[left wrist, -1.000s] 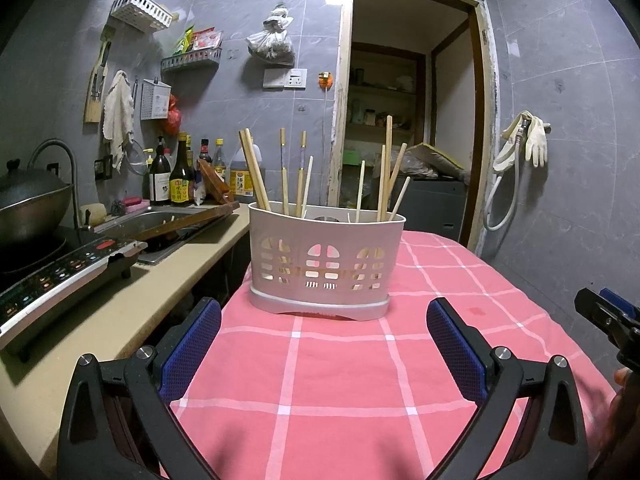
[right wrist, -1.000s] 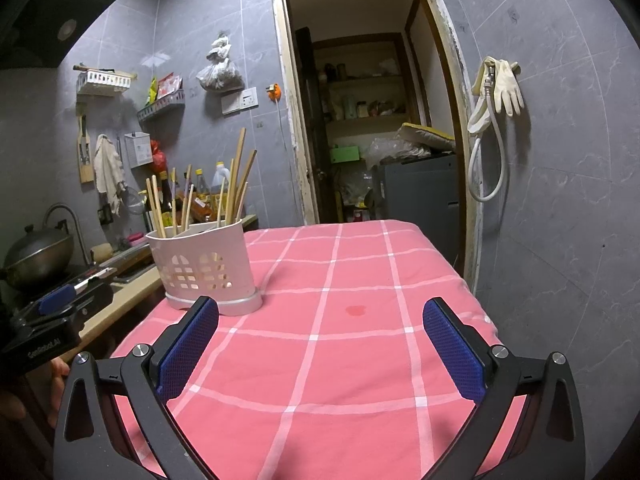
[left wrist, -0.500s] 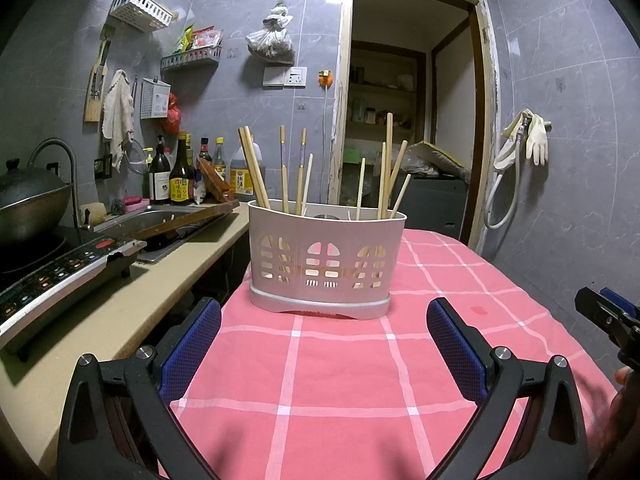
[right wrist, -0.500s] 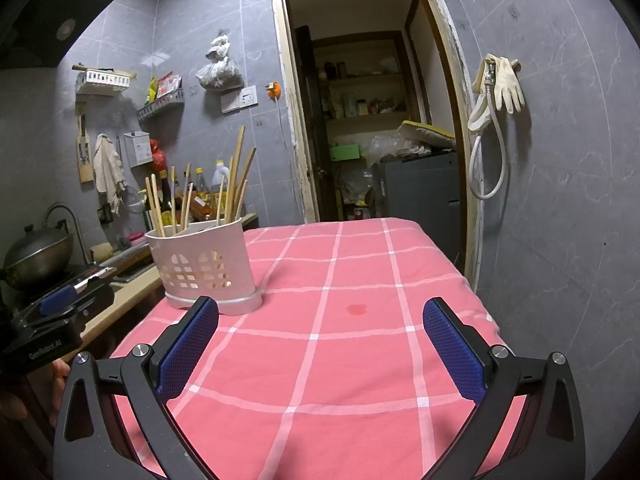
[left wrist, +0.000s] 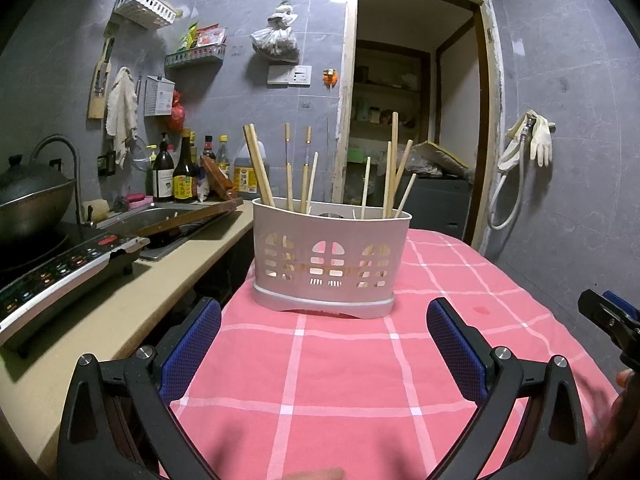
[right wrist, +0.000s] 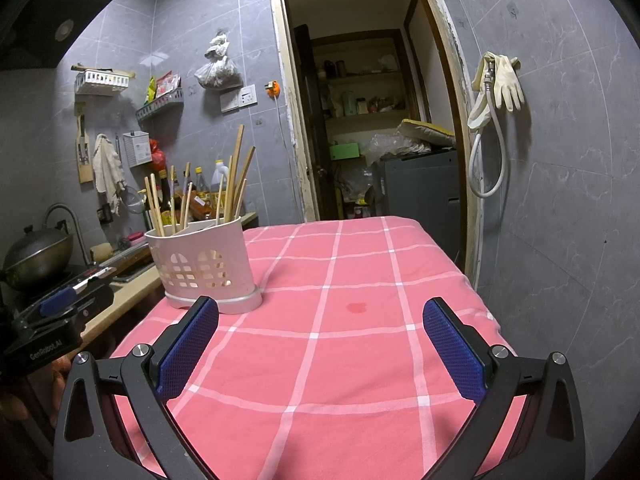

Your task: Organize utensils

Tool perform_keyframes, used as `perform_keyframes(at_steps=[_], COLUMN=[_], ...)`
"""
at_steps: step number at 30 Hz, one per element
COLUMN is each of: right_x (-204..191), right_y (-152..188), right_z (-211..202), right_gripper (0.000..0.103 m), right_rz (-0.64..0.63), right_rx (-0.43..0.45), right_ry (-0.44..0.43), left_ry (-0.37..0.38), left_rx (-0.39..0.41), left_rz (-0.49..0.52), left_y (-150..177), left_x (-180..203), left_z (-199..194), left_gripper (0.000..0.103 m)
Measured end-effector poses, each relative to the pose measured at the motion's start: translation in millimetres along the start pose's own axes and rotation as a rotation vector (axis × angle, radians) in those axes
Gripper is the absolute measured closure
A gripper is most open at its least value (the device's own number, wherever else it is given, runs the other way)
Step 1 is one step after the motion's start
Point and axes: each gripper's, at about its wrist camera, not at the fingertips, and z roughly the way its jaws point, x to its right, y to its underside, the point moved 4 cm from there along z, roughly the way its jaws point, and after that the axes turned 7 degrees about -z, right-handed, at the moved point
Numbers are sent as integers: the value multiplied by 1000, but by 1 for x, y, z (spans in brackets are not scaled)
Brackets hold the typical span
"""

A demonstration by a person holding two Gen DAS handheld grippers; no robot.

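A white slotted utensil holder (left wrist: 330, 258) stands upright on the pink checked tablecloth (left wrist: 340, 360), with several wooden chopsticks (left wrist: 390, 168) sticking out of it. My left gripper (left wrist: 324, 316) is open just in front of the holder, nothing between its blue pads. In the right wrist view the holder (right wrist: 206, 266) stands at the left of the table, chopsticks (right wrist: 234, 176) leaning in it. My right gripper (right wrist: 320, 316) is open over the cloth, to the right of the holder, and empty. The left gripper's body (right wrist: 56, 320) shows at the left edge there.
A counter (left wrist: 120, 304) runs along the left with an induction cooker (left wrist: 60, 276), a wok (left wrist: 32, 200), a sink (left wrist: 160, 216) and bottles (left wrist: 184, 172). An open doorway (left wrist: 412, 120) is behind the table. A hose and gloves (right wrist: 496, 92) hang on the right wall.
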Motion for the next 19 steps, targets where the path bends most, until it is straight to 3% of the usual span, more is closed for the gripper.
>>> perform_keyframes(at_steps=[19], right_x=[0], right_y=[1], right_z=[1], right_gripper=[0], right_rz=[1], right_rx=[-4], right_ry=[-1], left_ry=[0], left_rx=[4], left_rz=[16], left_y=[2], left_x=[7], left_z=[0], left_gripper=[2])
